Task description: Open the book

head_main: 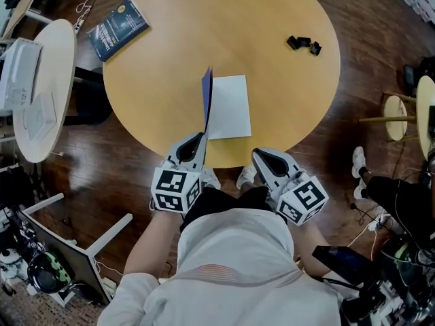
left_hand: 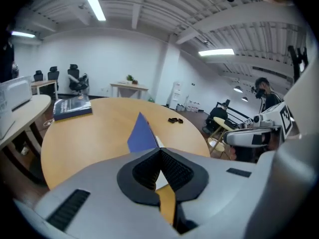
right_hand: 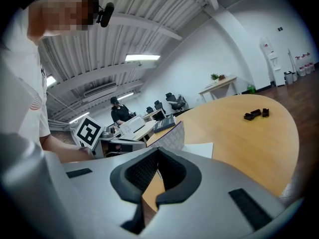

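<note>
A round wooden table stands on a dark plank floor in an open office with white walls and strip lights overhead. We read the tabletop as a clock face, with six o'clock at the person's edge.

The book lies at six o'clock, just inside the rim, with a white page facing up and flat on the wood. Its blue cover stands nearly upright, rising from the page's nine o'clock edge.

The left gripper reaches in from six o'clock. Its jaws are pressed together on the near corner of that cover. In the left gripper view we see the blue sheet run straight down into the point where the dark pads meet.

The right gripper hovers over the rim at about five o'clock, just beside the page's near corner. We see no contact with the book. Its jaws are closed on each other with nothing between them. In the right gripper view the cover's pale, patterned inner face shows beyond their tip.

A second book, dark blue and closed, lies at ten o'clock, partly over the table's rim. Two small black pieces sit together at two o'clock, well apart from everything else. Off the table, a white side table stands at nine o'clock and a small stool at three o'clock.
</note>
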`<state>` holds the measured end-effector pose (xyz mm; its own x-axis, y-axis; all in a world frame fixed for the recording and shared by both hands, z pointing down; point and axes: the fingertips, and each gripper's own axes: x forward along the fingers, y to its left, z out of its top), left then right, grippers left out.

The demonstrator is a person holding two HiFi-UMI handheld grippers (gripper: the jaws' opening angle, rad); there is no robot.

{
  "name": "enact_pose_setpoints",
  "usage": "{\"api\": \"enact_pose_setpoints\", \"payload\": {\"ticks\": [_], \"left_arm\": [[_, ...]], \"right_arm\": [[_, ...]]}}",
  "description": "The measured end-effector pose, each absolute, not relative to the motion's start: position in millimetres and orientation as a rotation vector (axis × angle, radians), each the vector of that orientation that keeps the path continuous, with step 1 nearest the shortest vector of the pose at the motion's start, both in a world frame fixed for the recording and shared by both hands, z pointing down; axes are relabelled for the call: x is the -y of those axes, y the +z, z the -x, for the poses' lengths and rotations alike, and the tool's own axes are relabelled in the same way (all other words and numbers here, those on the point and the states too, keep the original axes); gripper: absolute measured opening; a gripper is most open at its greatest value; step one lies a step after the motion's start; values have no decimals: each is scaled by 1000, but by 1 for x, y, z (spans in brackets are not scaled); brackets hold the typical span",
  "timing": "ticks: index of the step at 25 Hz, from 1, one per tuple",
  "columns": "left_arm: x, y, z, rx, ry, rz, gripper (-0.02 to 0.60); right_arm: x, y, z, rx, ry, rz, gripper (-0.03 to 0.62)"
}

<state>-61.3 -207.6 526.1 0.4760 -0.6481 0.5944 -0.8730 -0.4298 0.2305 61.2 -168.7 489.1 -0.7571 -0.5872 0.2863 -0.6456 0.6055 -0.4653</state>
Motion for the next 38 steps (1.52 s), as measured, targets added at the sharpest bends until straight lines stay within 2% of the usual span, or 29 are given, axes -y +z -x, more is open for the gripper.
{"api": "enact_pose_setpoints", "payload": {"ticks": [6,14,22,26,32,37,38], "left_arm": [[199,540,143,1404,555,-2038,11],[190,581,211,1471,571,-1887,11],[174,661,246,1390,719,-1761,12],[168,678,250,1356,739,-1721,52],[171,647,258,1395,601,-1739,64],[200,557,241,1466,411,-1945,62],[206,536,236,1490,373,-1988,45]], "right_arm": [[175,481,-23,2741,812,-1001,3],[184,484,8,2714,799,-1019,3],[193,490,27,2678,780,-1072,3],[194,493,32,2661,787,-1090,3],[194,492,35,2662,775,-1109,3],[196,472,31,2692,712,-1116,3],[198,466,29,2701,692,-1120,3]]}}
